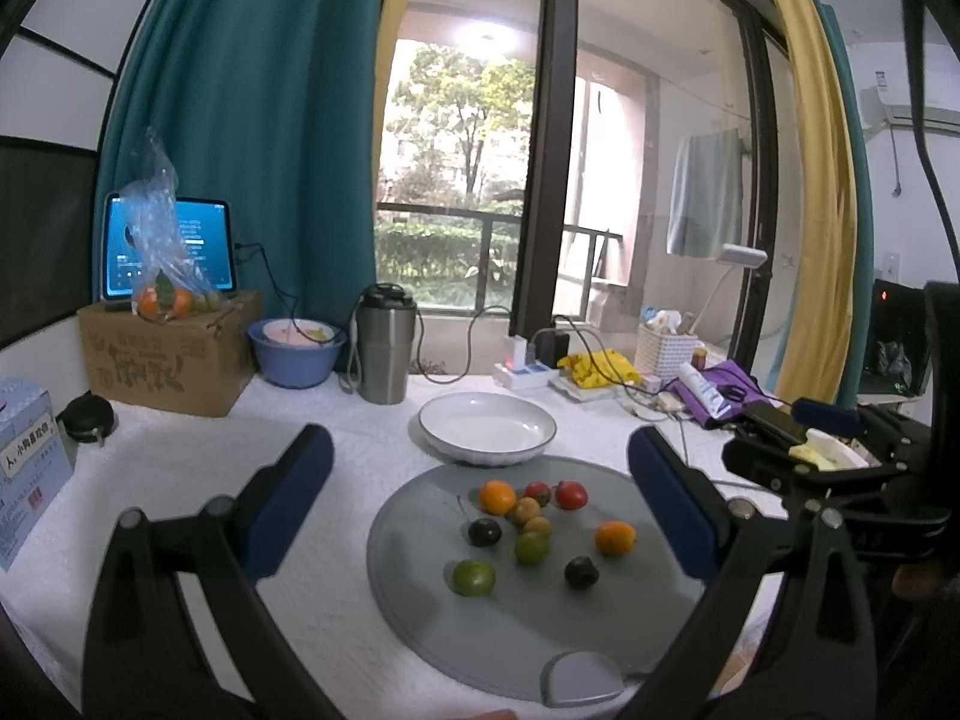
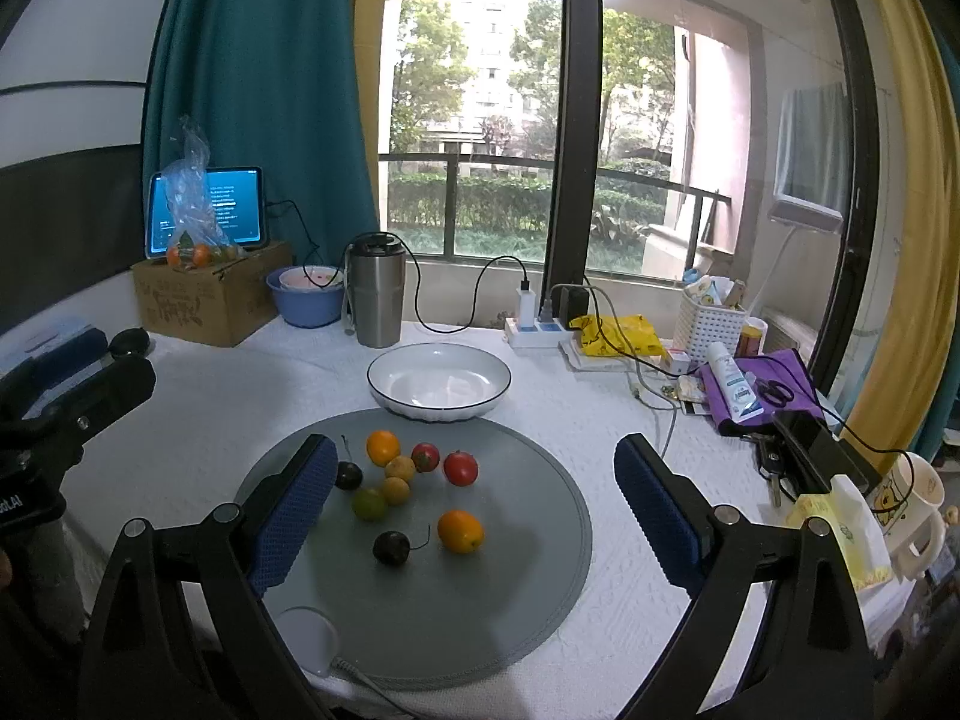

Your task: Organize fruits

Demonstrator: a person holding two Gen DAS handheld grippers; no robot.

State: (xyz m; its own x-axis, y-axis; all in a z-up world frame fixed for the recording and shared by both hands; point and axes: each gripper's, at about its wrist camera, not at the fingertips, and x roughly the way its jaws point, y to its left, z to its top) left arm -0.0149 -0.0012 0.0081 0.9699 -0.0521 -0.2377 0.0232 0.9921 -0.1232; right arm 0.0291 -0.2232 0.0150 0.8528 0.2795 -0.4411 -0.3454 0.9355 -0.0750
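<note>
You are at the start: no fruit is in the white bowl (image 2: pixel 438 383) yet, just past the far edge of the round gray mat (image 2: pixel 528 546). The fruits (image 2: pixel 414 495) lie loose on the mat. Your left gripper (image 1: pixel 480 504) and right gripper (image 2: pixel 474 510) are both wide open and hold nothing. Next, I think, reach down over one small fruit and close softly so it does not roll.

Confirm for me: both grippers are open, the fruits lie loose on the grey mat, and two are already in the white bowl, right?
Not quite: the white bowl is empty in the right wrist view. The fruits all lie on the grey mat; both grippers are open.
</note>
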